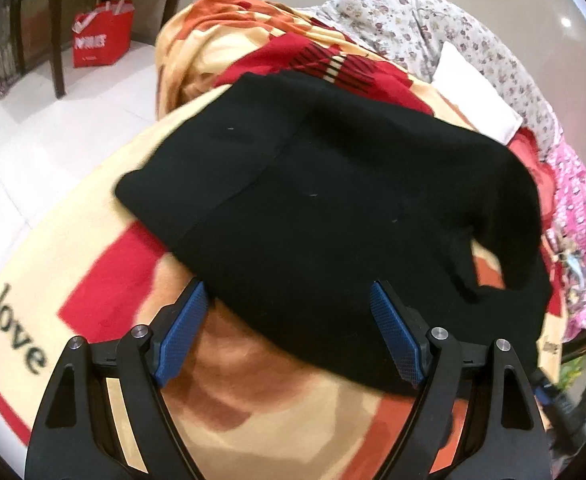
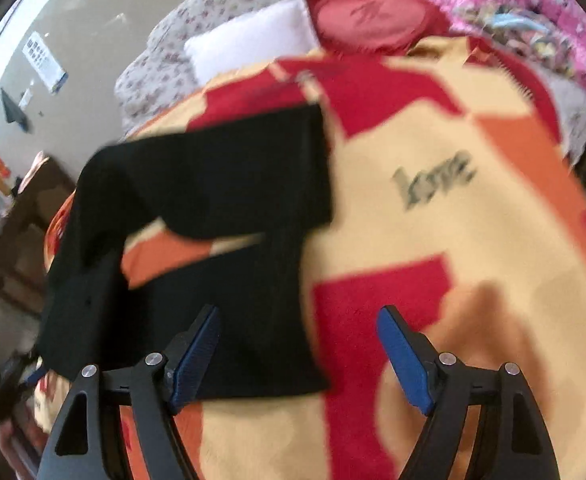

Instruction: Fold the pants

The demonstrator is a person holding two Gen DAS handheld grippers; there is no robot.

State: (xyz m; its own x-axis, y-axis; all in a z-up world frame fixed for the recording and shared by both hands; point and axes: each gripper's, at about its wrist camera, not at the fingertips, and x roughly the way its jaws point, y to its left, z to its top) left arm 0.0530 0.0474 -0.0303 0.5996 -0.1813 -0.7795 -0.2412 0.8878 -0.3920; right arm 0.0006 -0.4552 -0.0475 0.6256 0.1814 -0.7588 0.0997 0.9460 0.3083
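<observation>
Black pants [image 1: 333,200] lie spread on a cream, red and orange blanket [image 1: 105,280] on a bed. In the left wrist view my left gripper [image 1: 289,292] is open and empty, its blue-padded fingers straddling the near edge of the pants. In the right wrist view the pants [image 2: 213,200] lie partly folded, legs to the left with a gap showing blanket between them. My right gripper [image 2: 299,316] is open and empty, hovering over the near right corner of the pants; its left finger [image 2: 197,360] is over the fabric.
A white pillow [image 1: 477,92], floral bedding [image 1: 433,20] and a pink cloth [image 1: 581,232] lie at the far side of the bed. A red bag [image 1: 101,36] and dark table legs [image 1: 57,40] stand on the tiled floor. A red heart cushion [image 2: 365,20] sits near the pillow.
</observation>
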